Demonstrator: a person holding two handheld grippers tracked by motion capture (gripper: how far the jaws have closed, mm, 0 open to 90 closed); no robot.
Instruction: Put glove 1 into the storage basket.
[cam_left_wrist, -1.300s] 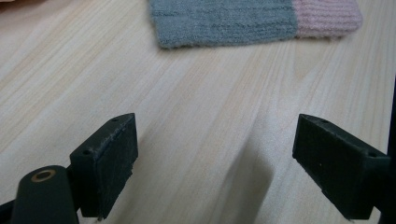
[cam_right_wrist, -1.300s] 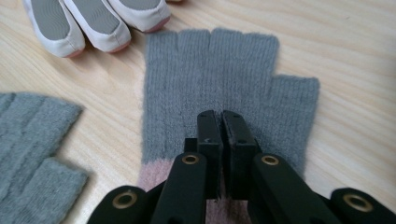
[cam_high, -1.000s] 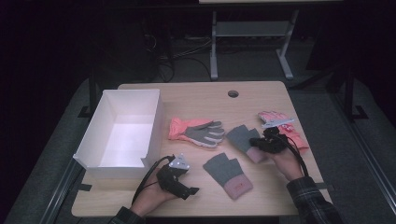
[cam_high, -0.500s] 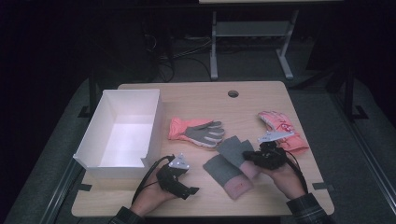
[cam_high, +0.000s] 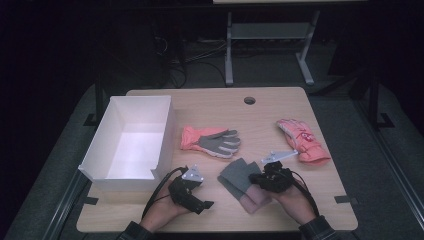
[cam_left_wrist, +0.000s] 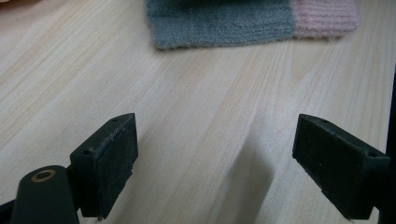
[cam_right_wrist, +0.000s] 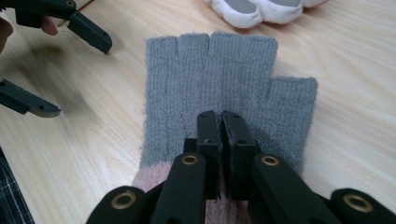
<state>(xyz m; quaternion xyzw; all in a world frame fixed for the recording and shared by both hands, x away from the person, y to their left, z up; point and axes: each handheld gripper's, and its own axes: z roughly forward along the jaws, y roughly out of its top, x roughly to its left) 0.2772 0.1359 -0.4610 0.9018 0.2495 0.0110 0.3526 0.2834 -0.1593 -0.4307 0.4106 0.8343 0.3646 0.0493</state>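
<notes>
My right gripper (cam_high: 256, 178) is shut on a grey knit fingerless glove (cam_high: 239, 172) with a pink cuff, at the table's front middle. In the right gripper view the closed jaws (cam_right_wrist: 218, 116) pinch the glove (cam_right_wrist: 210, 70) near its wrist, fingers pointing away. It lies partly over a second grey glove whose pink cuff (cam_high: 256, 201) sticks out toward the front. My left gripper (cam_high: 206, 205) rests open on the wood to the left of the gloves. In its own view its jaws (cam_left_wrist: 215, 172) stand wide apart over bare table, with the grey glove (cam_left_wrist: 224, 23) beyond them.
An empty white box (cam_high: 130, 140) stands at the left. An orange glove with a grey palm (cam_high: 210, 140) lies mid-table, and a pink padded glove (cam_high: 302, 140) at the right. A cable hole (cam_high: 249, 100) sits near the far edge.
My right gripper has moved left and toward the front, dragging the grey glove away from the pink padded glove and onto the other grey glove. The left gripper has stayed put.
</notes>
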